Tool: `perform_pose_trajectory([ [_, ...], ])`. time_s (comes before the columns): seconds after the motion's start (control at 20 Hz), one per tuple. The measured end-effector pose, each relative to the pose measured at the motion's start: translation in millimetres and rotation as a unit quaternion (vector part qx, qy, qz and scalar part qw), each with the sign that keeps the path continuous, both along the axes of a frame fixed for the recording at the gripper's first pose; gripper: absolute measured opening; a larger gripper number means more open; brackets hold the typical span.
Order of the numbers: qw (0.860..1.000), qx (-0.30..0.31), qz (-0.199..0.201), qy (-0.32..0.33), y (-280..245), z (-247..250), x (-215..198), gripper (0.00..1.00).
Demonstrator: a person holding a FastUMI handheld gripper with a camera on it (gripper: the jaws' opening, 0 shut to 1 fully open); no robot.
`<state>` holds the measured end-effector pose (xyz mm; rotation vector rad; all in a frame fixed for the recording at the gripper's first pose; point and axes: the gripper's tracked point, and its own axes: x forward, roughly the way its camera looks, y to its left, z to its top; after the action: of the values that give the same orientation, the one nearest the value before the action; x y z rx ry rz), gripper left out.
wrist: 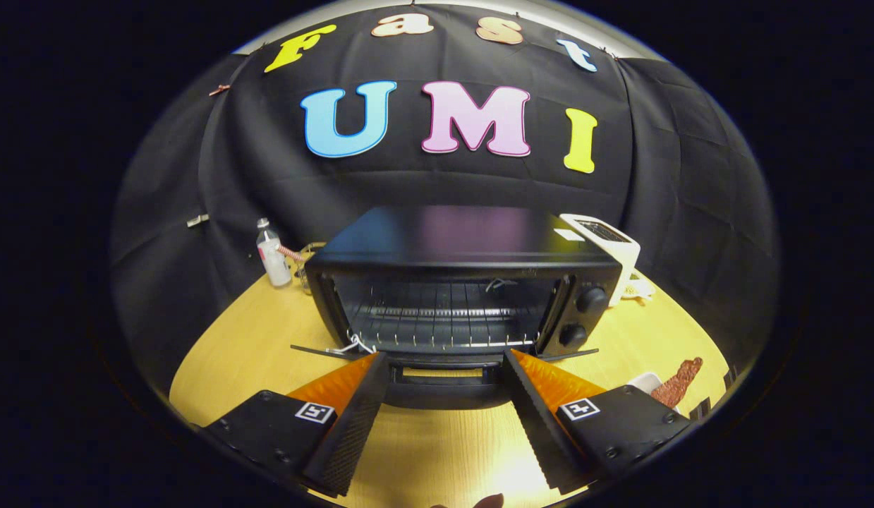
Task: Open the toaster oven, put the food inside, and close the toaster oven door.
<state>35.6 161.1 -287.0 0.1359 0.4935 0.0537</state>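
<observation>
A black toaster oven (465, 247) stands on the wooden table (232, 353) straight ahead of me, its door (444, 384) folded down flat toward me. Inside, the wire rack (444, 321) is bare. Two round knobs (590, 300) sit on its right panel. My gripper (445, 360) is open, fingertips spread wide just over the lowered door's edge, with nothing between them. The food, a brown strip (680, 381) lying on a white dish (645, 382), sits on the table to the right of my right finger.
A small clear bottle (273, 254) stands left of the oven near the wall. A white appliance (606, 243) sits behind the oven's right corner. The table's curved rim runs along both sides, with bare wood below the fingers.
</observation>
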Motion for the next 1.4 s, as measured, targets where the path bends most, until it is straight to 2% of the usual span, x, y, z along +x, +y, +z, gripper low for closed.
perform_pose_trajectory([
  [0.15,0.999,0.007,0.004,0.045,3,-36,-26,0.99],
  [0.4,0.995,0.017,0.011,0.101,4,-80,-43,0.98],
  [0.5,0.995,0.018,0.017,0.099,5,-76,-46,0.98],
  [0.75,0.992,0.03,0.079,0.096,-12,-62,-65,0.97],
  [0.85,0.989,0.04,0.101,0.099,-37,-46,-75,0.97],
  [1.0,0.987,0.058,0.11,0.1,-88,-19,-82,0.97],
  [1.15,0.98,0.088,0.122,0.131,-139,-9,-90,0.99],
  [1.25,0.977,0.096,0.115,0.152,-185,-8,-90,0.97],
  [1.4,0.977,0.07,0.095,0.175,-261,-15,-77,0.89],
])
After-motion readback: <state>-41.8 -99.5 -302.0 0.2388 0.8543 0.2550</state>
